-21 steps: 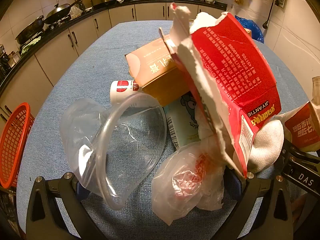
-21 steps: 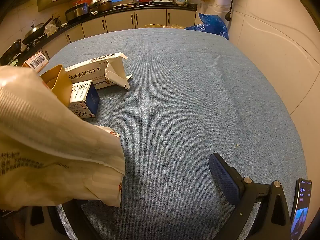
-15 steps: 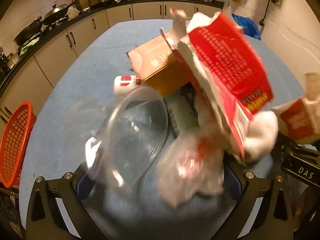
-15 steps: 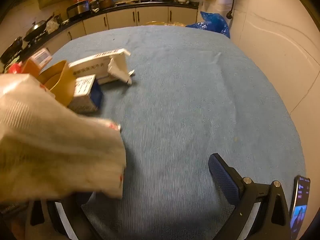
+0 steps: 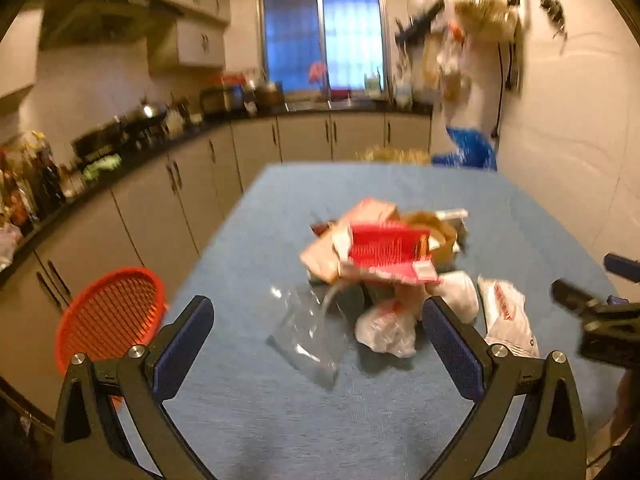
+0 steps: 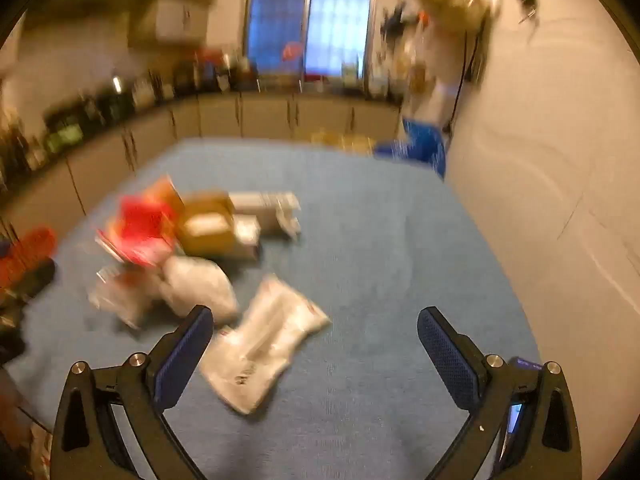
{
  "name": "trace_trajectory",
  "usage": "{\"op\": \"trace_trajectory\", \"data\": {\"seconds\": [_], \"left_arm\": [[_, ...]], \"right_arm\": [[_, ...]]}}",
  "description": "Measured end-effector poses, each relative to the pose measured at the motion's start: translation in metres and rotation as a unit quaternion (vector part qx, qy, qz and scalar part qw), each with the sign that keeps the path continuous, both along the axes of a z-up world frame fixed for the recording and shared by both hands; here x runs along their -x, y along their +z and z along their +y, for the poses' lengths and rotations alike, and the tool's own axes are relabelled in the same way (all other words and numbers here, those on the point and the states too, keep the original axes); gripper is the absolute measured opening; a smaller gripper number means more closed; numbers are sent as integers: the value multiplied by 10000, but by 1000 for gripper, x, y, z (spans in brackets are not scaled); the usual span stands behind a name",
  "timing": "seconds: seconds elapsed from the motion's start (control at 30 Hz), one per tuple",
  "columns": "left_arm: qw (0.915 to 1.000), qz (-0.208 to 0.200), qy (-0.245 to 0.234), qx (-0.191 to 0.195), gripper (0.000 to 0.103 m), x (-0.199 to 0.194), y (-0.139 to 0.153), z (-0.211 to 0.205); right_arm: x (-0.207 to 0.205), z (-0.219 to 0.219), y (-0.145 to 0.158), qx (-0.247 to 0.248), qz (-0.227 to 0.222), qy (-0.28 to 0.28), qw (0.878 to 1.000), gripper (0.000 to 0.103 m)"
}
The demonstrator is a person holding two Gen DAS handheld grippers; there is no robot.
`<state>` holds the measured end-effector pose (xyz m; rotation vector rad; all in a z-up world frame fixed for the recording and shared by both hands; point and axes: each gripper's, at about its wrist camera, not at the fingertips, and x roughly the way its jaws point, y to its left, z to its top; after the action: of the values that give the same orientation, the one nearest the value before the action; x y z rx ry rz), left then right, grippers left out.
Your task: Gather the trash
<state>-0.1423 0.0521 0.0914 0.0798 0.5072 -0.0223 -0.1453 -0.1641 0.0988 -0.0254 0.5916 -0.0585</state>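
Both grippers raised above counter (image 5: 280,420), fingers spread, empty: left gripper (image 5: 318,344), right gripper (image 6: 314,346). Red basket (image 5: 108,312) clear only in left view.

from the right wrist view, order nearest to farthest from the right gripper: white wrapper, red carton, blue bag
1. white wrapper, on the table just ahead of the right gripper
2. red carton, in the pile, left
3. blue bag, past the table's far edge
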Motion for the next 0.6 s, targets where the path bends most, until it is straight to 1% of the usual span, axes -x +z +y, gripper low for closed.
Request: {"op": "trace_trajectory", "data": {"seconds": [0.1,0.17,0.23,0.3,0.33,0.47,0.6], "left_arm": [[9984,-474,260,-143,103,13,9,-2],[9965,-684,451,-138,103,16,15,-4],[9954,-782,550,-64,103,18,18,2],[9951,-772,613,-17,103,14,18,7],[9950,-752,658,-33,103,14,18,8],[9957,-513,775,-10,103,3,8,11],[9960,-379,804,23,103,-2,1,12]], "right_arm": [[25,7,22,-143,-738,108,9971,103],[30,14,23,-151,-1014,208,9945,103],[26,25,14,-131,-929,417,9947,103],[27,36,5,-80,-721,517,9960,103],[28,37,3,-131,-715,543,9959,101],[31,43,0,-116,-844,526,9950,100],[35,39,1,-146,-981,426,9942,99]]}}
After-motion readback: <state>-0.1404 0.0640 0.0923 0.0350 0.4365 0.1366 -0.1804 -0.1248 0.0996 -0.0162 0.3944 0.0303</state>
